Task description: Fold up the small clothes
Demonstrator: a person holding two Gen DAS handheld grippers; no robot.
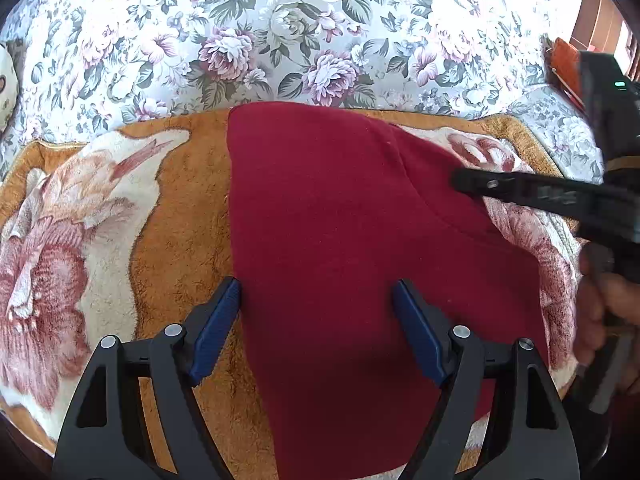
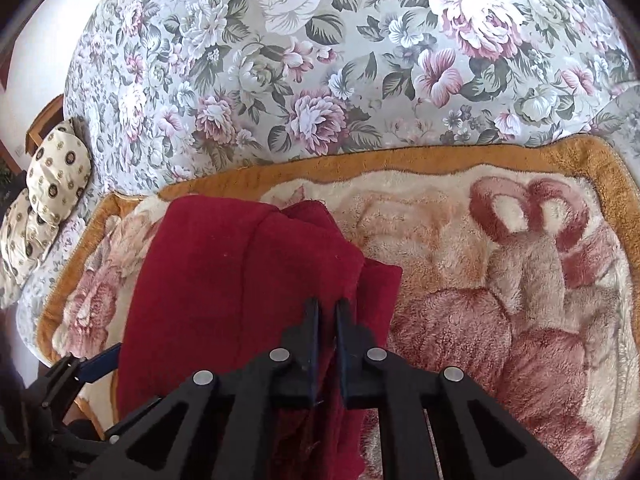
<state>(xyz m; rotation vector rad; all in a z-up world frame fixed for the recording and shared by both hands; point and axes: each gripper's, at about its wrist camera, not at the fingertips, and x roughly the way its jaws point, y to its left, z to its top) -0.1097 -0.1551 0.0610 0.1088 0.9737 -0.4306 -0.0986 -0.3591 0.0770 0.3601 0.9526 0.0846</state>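
A dark red garment (image 1: 340, 220) lies partly folded on a fleece blanket (image 1: 100, 208) with an orange border and pink flowers. My left gripper (image 1: 316, 292) is open, its blue-padded fingers (image 1: 218, 328) spread over the garment's near left part, holding nothing. My right gripper (image 2: 328, 312) is shut on a fold of the red garment (image 2: 240, 280) at its right edge. It also shows in the left wrist view (image 1: 464, 182), reaching in from the right over the garment's right side. The left gripper shows at the lower left of the right wrist view (image 2: 96, 364).
The blanket (image 2: 500, 280) lies on a bed with a floral cover (image 1: 280, 40). Two patterned cushions (image 2: 48, 196) sit at the bed's far left. A wooden piece of furniture (image 1: 600, 20) and an orange object (image 1: 564, 64) are at the right.
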